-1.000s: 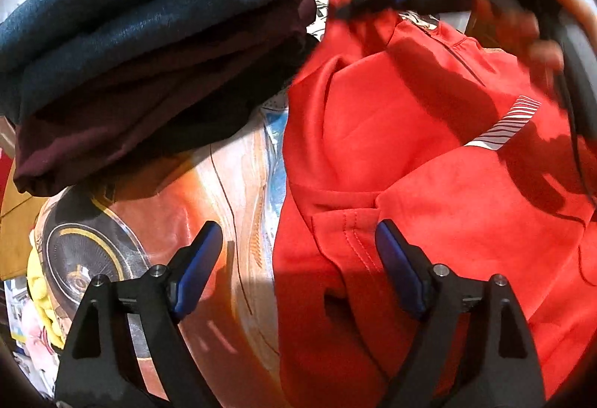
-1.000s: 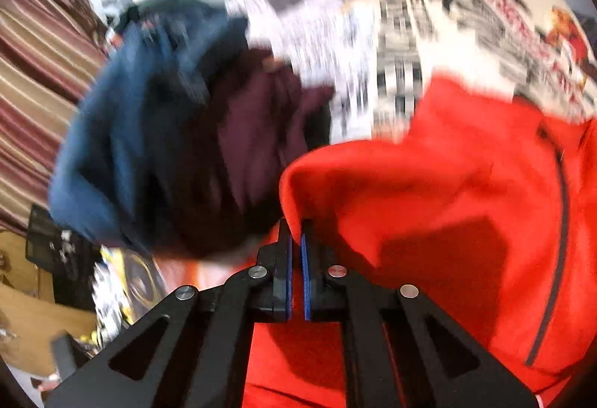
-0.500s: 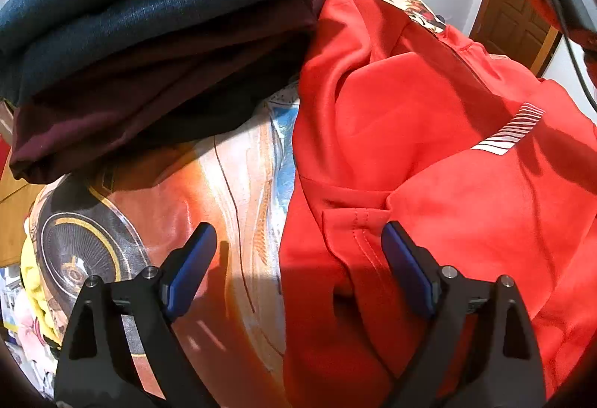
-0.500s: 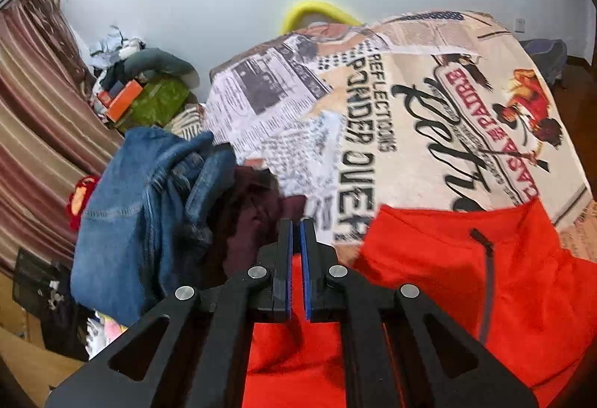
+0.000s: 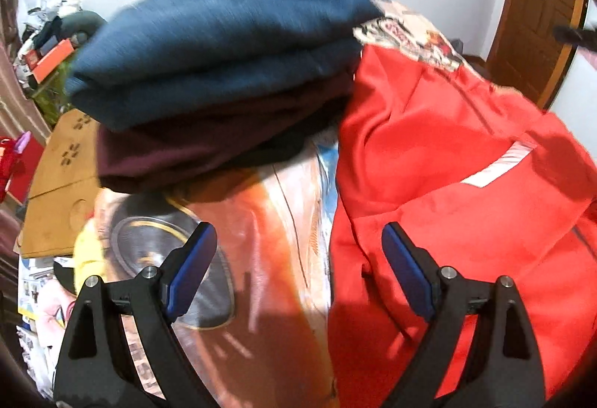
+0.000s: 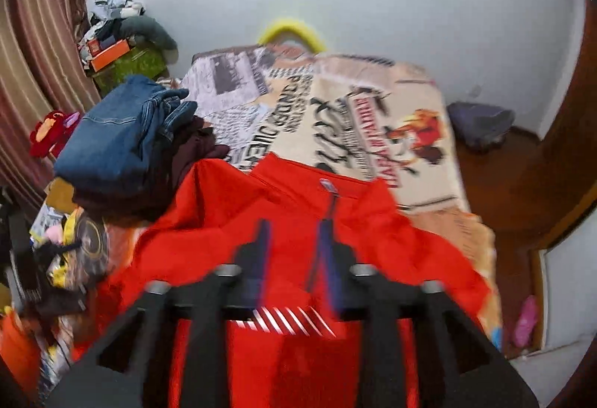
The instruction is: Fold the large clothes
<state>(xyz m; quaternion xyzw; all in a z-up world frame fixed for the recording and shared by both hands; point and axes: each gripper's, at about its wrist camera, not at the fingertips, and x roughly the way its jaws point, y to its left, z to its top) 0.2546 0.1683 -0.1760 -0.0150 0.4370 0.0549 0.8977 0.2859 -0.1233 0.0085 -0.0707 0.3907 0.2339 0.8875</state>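
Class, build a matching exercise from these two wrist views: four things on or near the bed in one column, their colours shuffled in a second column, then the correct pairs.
Things:
1. Zip-up jacket
2. Folded jeans on top of the pile
3. Garment under the jeans
4. Curved object behind the bed

Colours:
A. Yellow
B. Maroon
C. Red
D. Blue

Pairs: 1-C, 2-D, 3-B, 4-A

Folded pile (image 6: 123,143) (left); bedspread (image 6: 373,117) beyond
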